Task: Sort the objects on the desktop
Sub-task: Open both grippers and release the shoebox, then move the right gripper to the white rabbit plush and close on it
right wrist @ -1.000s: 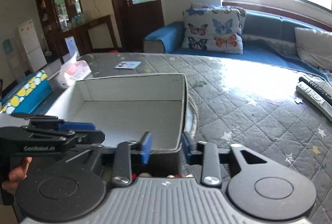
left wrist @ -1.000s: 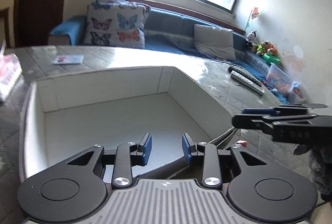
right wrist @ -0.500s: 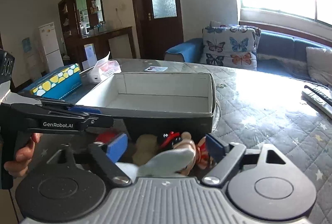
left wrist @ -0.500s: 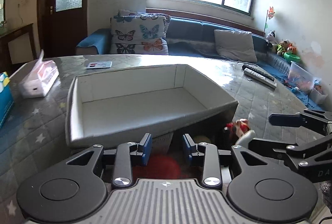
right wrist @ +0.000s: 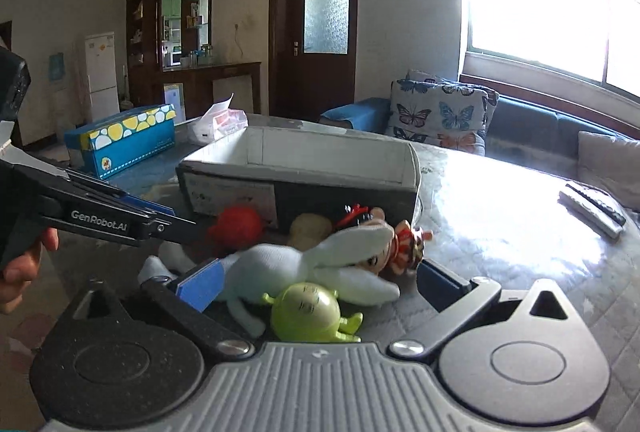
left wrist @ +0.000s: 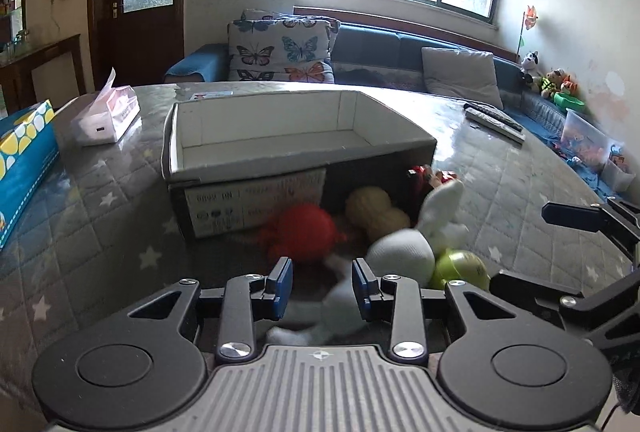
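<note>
Our right gripper (right wrist: pixel 320 282) has just been opening and now stands spread wide around the white rabbit (right wrist: pixel 304 264), pads off it. The rabbit lies on the table (right wrist: pixel 500 199) in front of the box (right wrist: pixel 304 167), among a green toy (right wrist: pixel 306 312), a red toy (right wrist: pixel 238 226) and a small doll (right wrist: pixel 400 248). Our left gripper (left wrist: pixel 322 286) is parted and holds nothing (a white limb lies blurred between its fingers). We judge the rabbit soft, light and squashy; its plump body gives the surest hold, since ears and limbs would flop.
</note>
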